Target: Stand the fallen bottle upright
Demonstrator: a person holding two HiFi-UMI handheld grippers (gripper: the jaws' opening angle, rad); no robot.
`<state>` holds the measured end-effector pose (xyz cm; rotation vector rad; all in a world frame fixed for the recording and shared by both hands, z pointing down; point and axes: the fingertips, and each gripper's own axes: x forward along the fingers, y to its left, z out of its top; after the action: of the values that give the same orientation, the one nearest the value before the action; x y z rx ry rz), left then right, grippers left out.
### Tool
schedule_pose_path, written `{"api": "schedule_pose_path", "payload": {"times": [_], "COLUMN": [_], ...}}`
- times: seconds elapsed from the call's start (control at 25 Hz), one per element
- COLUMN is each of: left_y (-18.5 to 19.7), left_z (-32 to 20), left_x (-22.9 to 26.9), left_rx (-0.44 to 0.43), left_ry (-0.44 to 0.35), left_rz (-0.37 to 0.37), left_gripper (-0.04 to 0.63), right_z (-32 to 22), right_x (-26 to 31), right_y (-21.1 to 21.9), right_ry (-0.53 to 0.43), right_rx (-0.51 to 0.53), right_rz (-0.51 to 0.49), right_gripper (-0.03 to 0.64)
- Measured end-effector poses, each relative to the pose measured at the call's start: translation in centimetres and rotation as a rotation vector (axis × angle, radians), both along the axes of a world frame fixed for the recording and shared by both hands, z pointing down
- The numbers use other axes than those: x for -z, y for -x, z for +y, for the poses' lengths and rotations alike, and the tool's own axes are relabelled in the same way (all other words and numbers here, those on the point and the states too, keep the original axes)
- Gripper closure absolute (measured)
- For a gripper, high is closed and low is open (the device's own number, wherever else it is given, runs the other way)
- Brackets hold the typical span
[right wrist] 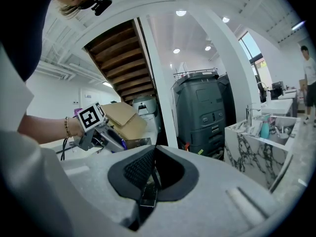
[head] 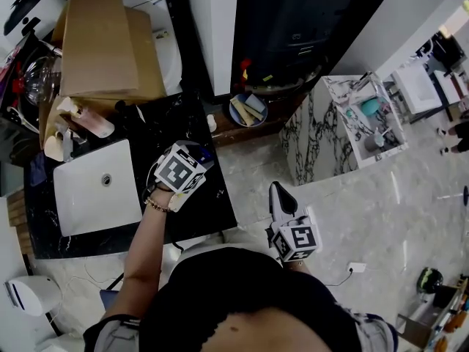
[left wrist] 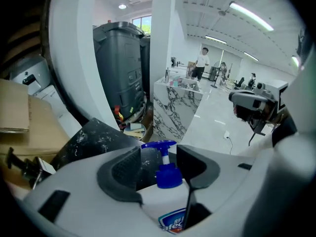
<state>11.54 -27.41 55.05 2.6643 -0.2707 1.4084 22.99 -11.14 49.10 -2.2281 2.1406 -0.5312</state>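
Directly over the black marbled counter [head: 209, 200], the left gripper [left wrist: 159, 157] clasps the white bottle [left wrist: 163, 201] by its body; the bottle's long axis runs along the fingers, with the blue pump head [left wrist: 159, 145] standing between the fingertips. The right gripper [right wrist: 154, 154], well apart from the bottle, has its fingers pressed together on nothing, so the left gripper is judged the one to stand it upright.

The scene holds one white plastic pump bottle with a blue top [left wrist: 159, 201]. There are two grey handheld grippers with marker cubes, the left gripper [left wrist: 158, 167] and the right gripper [right wrist: 154, 172]. It also holds one white rectangular sink [head: 88, 196], one round blue bowl [head: 238, 121], two dark grey wheeled bins [right wrist: 197, 115] and one marble-patterned counter [head: 315, 134].
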Motion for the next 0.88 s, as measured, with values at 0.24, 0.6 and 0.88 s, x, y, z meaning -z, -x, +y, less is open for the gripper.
{"api": "schedule_pose_path", "payload": {"times": [0.24,0.6,0.88], "left_y": [1.7,5.9,9.5], "left_z": [-0.7,-1.0,-0.2], "left_x": [3.6,7.6,9.9], "left_rx": [0.069,0.252,0.36], "left_ry": [-0.102,-0.181,-0.249], "left_rz": [0.149,0.386,0.548], "left_gripper": [0.379,0.39,0.4], "right_z": [-0.6,-2.2,-3.3], "right_x": [0.3,0.6,1.0], "right_y": [0.9,3.2,5.2], "right_ry": [-0.001,-0.007,-0.022], "right_rx": [0.047,0.148,0.22], "right_rz": [0.011,0.027,0.049], "right_gripper": [0.614,0.614,0.614]}}
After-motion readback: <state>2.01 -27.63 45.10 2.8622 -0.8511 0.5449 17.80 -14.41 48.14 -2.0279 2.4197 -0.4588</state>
